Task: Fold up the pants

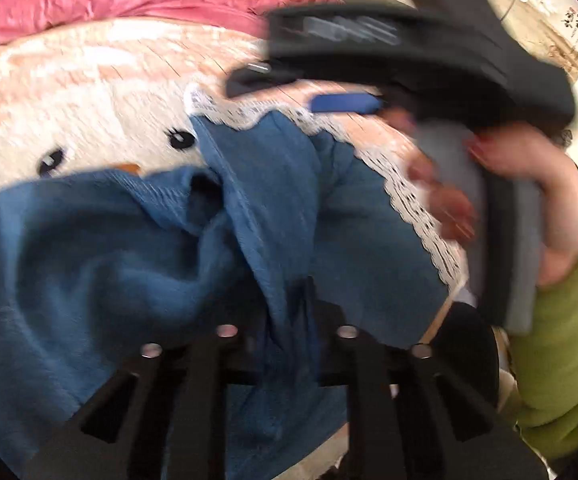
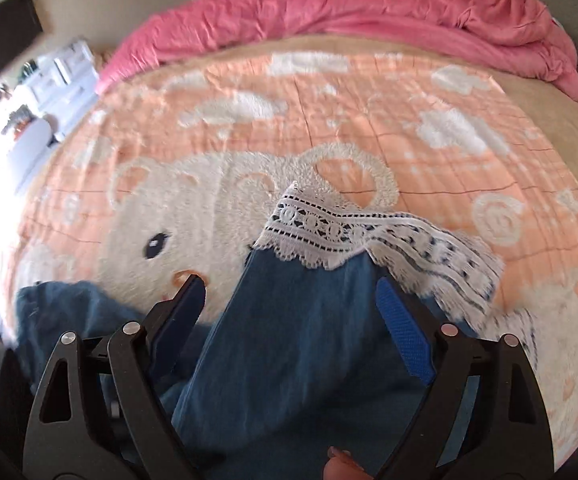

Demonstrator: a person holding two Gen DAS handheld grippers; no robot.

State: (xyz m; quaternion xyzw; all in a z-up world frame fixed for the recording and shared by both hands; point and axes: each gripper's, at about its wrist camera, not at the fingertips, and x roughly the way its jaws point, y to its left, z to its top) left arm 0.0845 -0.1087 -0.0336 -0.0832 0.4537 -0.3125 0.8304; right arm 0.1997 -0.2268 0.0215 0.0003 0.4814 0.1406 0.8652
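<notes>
We hold the blue denim pants with white lace hems (image 2: 289, 340) bunched over the near edge of the peach plush blanket with a white bear (image 2: 329, 128). Our left gripper (image 1: 285, 320) is clamped on a fold of them, probably to lift the cloth. Our right gripper (image 2: 293, 312) stands wide apart around one leg, gripping nothing, so that it can close on it.
</notes>
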